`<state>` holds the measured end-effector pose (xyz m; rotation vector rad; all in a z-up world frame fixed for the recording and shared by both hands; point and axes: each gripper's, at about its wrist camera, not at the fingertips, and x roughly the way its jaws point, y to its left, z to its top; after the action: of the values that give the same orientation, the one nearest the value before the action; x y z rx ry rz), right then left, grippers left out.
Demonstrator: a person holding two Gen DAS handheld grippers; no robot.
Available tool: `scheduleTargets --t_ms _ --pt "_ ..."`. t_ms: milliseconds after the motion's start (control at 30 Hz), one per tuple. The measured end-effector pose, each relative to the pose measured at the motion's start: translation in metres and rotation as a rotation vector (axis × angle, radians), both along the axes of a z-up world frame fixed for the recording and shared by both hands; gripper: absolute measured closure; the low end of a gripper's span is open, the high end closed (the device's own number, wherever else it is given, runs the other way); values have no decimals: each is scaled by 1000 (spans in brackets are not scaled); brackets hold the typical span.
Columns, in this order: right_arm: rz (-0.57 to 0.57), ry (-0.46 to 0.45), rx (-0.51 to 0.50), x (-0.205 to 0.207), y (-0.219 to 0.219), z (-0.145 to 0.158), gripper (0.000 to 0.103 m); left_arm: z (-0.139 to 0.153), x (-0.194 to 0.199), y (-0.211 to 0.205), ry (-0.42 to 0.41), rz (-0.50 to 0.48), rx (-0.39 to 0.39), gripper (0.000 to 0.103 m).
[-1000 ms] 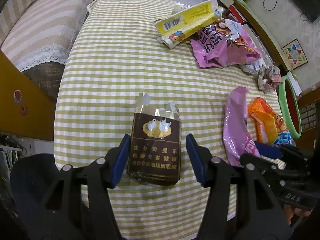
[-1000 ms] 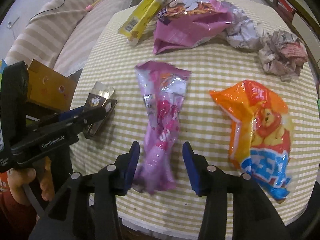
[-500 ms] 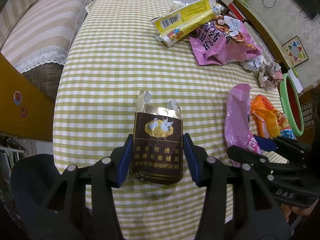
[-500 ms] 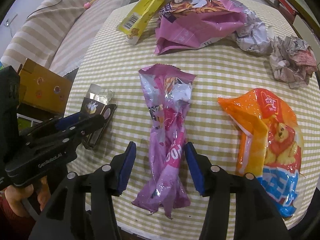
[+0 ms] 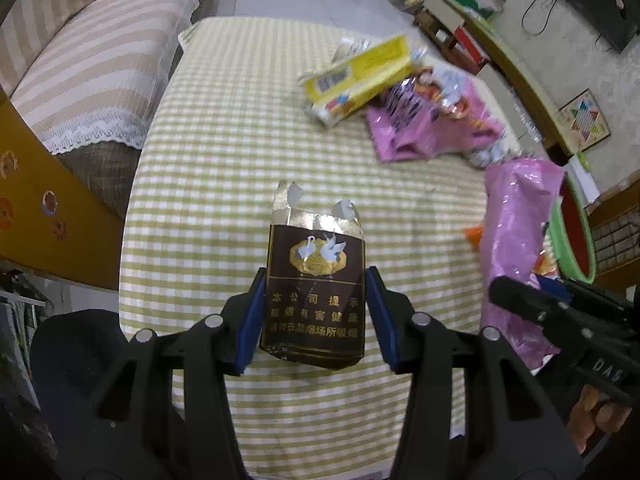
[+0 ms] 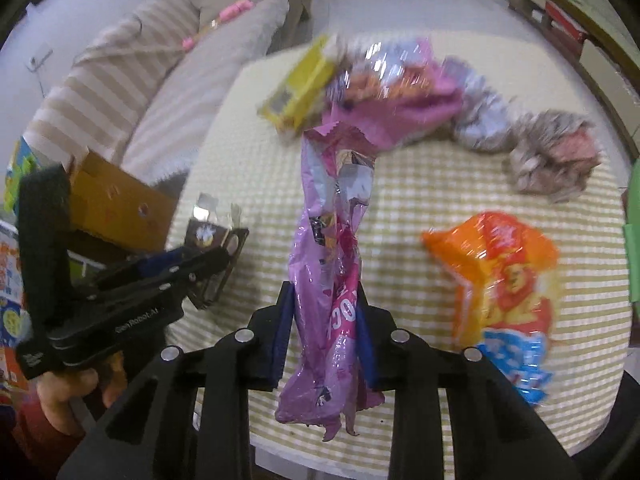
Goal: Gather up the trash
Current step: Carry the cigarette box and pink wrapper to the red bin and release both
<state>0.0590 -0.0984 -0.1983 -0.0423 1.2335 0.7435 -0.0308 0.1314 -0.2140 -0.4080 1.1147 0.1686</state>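
a: left wrist view. what grips the brown cigarette pack [image 5: 316,296]?
b: the left claw [image 5: 316,320]. its blue pads are pressed to both sides of the pack, where a second ago they stood clear of it; the jaws have been closing. the pack now looks raised off the checked worktop [image 5: 224,152].

a: right wrist view. the right claw [image 6: 324,328]?
b: its jaws have just closed, clamped on the twisted pink wrapper [image 6: 336,264]. earlier the wrapper lay flat between open pads; now it hangs lifted, its lower end drooping below the claw.

a: what remains on the worktop?
b: the orange snack bag [image 6: 504,292] to the right of the claw, crumpled paper [image 6: 552,156] at the far right, a yellow box [image 6: 300,88] and a large pink bag [image 6: 400,96] at the far end, all blurred.
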Motion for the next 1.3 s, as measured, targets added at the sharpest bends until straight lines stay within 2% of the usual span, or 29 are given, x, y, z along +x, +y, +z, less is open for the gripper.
scheduleTargets --t_ms 200,433,533,733,1300 --pt "-61 -79 47 6 -24 33 75 25 4 -10 -54 -20 1 57" --pt "-118 -108 85 13 -45 54 75 45 14 -24 -97 -28 -33 57" --pt "-142 -119 89 16 -51 57 75 53 21 -30 -119 -35 -49 57" --pt "-166 -122 94 20 -62 62 75 67 31 -51 -154 -77 -32 57" --pt "-250 -128 123 31 -101 66 75 75 41 -71 -155 -114 -18 57"
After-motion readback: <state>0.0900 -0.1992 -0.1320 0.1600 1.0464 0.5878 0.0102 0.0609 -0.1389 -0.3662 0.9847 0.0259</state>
